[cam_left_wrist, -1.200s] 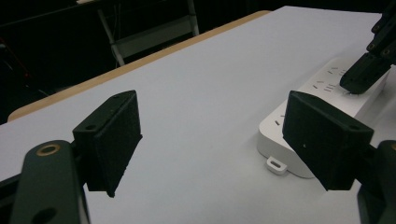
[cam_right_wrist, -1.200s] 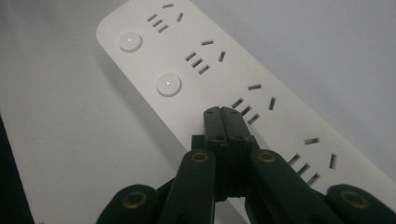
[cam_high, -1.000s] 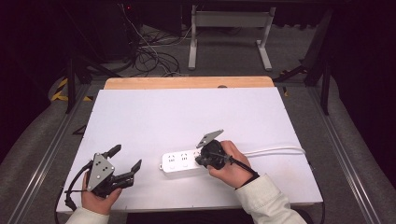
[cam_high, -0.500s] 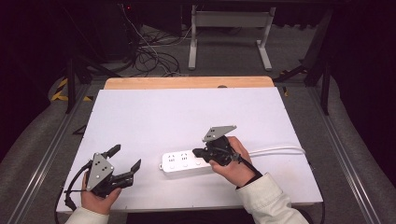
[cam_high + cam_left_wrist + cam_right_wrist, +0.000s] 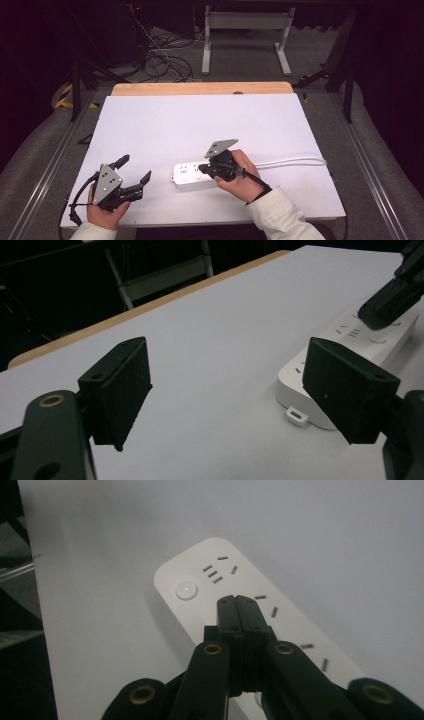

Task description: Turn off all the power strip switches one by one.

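A white power strip [image 5: 187, 175] lies flat near the front middle of the white table, its white cable [image 5: 295, 160] running off to the right. My right gripper [image 5: 202, 168] is shut with nothing between its jaws, its tips hovering over the strip [image 5: 260, 615] near the round switch button [image 5: 186, 590]. My left gripper [image 5: 134, 173] stands open at the front left, jaws wide apart and empty. In the left gripper view the strip's end [image 5: 320, 375] sits just beyond my right jaw, with the other gripper's tip [image 5: 387, 302] over it.
The white table top [image 5: 200, 125] has a wooden strip along its far edge [image 5: 200, 88]. Metal rails run along both sides. Beyond the table, a tangle of cables [image 5: 160, 60] and a grey stand [image 5: 245, 35] sit on the dark floor.
My right gripper has shifted slightly right and tilted over the power strip. The left gripper has stayed where it was, open.
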Demonstrator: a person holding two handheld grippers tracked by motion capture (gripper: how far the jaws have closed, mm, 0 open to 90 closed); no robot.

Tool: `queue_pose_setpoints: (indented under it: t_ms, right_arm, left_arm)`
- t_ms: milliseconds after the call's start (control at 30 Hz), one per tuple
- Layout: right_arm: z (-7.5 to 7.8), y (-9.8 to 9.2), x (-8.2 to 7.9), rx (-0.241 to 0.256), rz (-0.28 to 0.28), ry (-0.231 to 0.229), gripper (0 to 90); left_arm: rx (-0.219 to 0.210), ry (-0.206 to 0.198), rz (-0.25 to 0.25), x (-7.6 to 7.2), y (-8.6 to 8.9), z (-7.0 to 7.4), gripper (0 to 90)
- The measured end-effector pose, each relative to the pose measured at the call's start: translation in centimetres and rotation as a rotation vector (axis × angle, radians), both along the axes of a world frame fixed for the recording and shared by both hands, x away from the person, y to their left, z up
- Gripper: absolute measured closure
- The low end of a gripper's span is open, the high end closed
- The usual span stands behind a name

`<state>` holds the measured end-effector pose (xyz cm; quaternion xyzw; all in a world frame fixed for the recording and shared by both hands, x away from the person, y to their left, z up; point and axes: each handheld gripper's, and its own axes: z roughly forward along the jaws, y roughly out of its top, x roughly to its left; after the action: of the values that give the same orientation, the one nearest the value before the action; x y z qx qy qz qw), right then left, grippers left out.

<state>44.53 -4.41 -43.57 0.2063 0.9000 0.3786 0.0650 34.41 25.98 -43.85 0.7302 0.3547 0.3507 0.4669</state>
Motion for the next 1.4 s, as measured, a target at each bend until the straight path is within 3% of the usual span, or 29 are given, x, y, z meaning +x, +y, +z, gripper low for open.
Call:
queue_pose_setpoints:
  t_ms: [167, 1033, 1400]
  right_arm:
    - [-0.9, 1.2, 0.0, -0.039, 0.023, -0.001, 90.0]
    - [-1.6, 1.7, 0.0, -0.091, 0.036, -0.005, 90.0]
    - [-1.7, 1.7, -0.1, -0.088, 0.031, -0.006, 90.0]
  left_arm:
    - [-0.002, 0.002, -0.002, 0.0, 0.1, 0.0, 19.8]
    - [-0.004, 0.002, 0.0, 0.0, 0.1, 0.0, 19.8]
    - [-0.006, 0.005, 0.001, -0.1, 0.0, 0.0, 19.8]
